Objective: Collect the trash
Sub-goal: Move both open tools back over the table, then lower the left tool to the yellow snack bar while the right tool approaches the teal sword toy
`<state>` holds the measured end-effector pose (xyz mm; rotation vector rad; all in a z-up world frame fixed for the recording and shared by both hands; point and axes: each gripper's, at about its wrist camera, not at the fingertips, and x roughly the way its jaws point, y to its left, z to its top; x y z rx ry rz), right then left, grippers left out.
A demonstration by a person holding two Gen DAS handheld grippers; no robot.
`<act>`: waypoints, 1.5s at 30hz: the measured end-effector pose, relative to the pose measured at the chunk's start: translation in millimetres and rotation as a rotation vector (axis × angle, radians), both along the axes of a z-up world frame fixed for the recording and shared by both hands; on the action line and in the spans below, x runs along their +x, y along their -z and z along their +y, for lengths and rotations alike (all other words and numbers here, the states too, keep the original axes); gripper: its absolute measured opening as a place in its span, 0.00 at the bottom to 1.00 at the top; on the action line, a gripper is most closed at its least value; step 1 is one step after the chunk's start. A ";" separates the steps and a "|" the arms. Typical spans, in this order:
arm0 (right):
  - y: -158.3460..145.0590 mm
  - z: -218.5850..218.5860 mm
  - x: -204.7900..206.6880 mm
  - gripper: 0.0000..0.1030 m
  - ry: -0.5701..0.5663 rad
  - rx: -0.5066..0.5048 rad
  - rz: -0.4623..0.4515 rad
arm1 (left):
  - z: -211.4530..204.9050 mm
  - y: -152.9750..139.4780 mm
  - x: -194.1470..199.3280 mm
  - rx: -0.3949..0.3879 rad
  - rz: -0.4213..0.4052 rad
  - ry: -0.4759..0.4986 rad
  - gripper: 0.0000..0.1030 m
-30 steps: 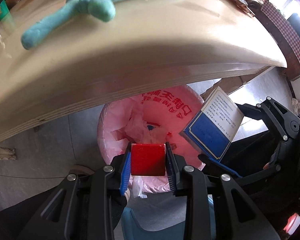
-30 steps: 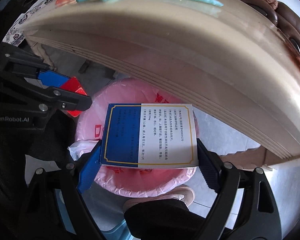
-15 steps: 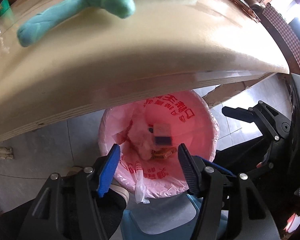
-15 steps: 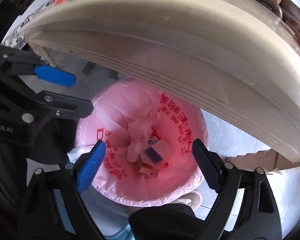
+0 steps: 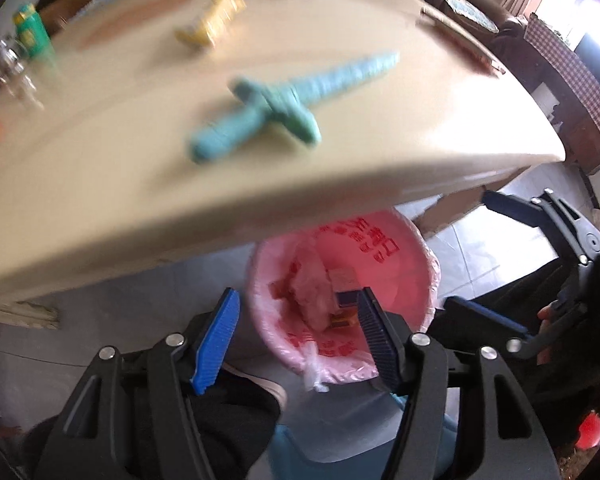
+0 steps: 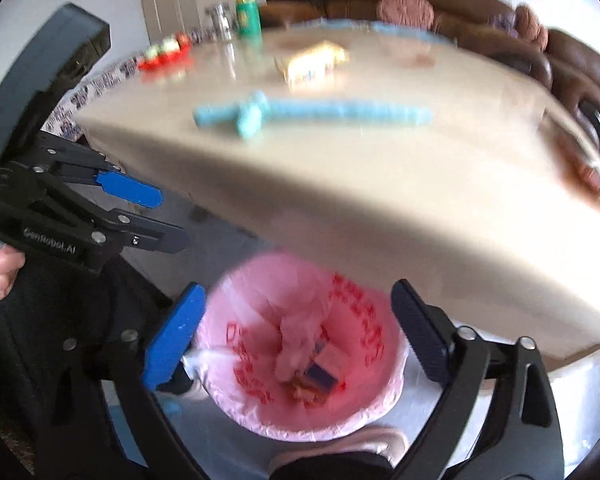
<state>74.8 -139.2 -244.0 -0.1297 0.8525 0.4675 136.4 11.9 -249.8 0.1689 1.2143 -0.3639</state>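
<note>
I hold my left tongs and right tongs above the pink-lined bin, which stands on the floor under the edge of the surface so trash can drop straight in. Both pairs are opening with nothing between them. Boxes and crumpled wrapping lie at the bin's bottom. Above the bin, on the surface, a teal clay strip and a yellow packet remain, probably next to collect.
</note>
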 end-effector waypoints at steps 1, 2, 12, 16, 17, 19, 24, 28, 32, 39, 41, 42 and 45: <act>-7.8 1.2 -1.3 0.91 -0.003 -0.001 -0.016 | 3.3 -14.8 -1.4 0.022 -0.029 -0.012 0.60; -19.4 3.3 -2.6 0.92 -0.013 -0.003 -0.033 | 6.7 -26.6 -1.8 0.036 -0.049 -0.020 0.61; -112.5 19.6 -0.1 0.93 -0.107 -0.047 -0.092 | 31.6 -146.2 27.3 0.147 -0.204 -0.091 0.66; -139.4 22.6 5.0 0.93 -0.190 -0.095 -0.099 | 27.4 -183.6 48.9 0.154 -0.232 -0.042 0.68; -144.3 24.1 8.8 0.93 -0.223 -0.107 -0.082 | 27.8 -190.7 54.7 0.154 -0.233 -0.038 0.68; -149.6 27.3 15.4 0.93 -0.275 -0.123 -0.051 | 21.3 -204.9 69.0 0.152 -0.224 -0.013 0.69; -154.8 32.0 41.7 0.93 -0.380 -0.177 0.014 | 2.9 -216.4 93.3 0.181 -0.226 0.040 0.70; -158.1 32.8 56.9 0.93 -0.440 -0.204 0.017 | -10.9 -209.5 112.1 0.199 -0.199 0.065 0.70; -156.1 34.9 71.6 0.93 -0.500 -0.214 0.024 | -17.8 -197.8 128.7 0.205 -0.188 0.073 0.70; -132.5 32.7 101.4 0.93 -0.559 -0.227 0.066 | -24.6 -158.5 163.7 0.230 -0.143 0.092 0.70; -122.1 32.8 111.9 0.93 -0.570 -0.236 0.078 | -24.8 -146.7 174.0 0.225 -0.122 0.101 0.70; -117.4 32.9 117.5 0.93 -0.577 -0.234 0.085 | -24.8 -140.6 179.2 0.226 -0.114 0.103 0.70; -105.0 33.7 133.2 0.93 -0.591 -0.230 0.113 | -24.1 -124.5 193.3 0.243 -0.095 0.099 0.70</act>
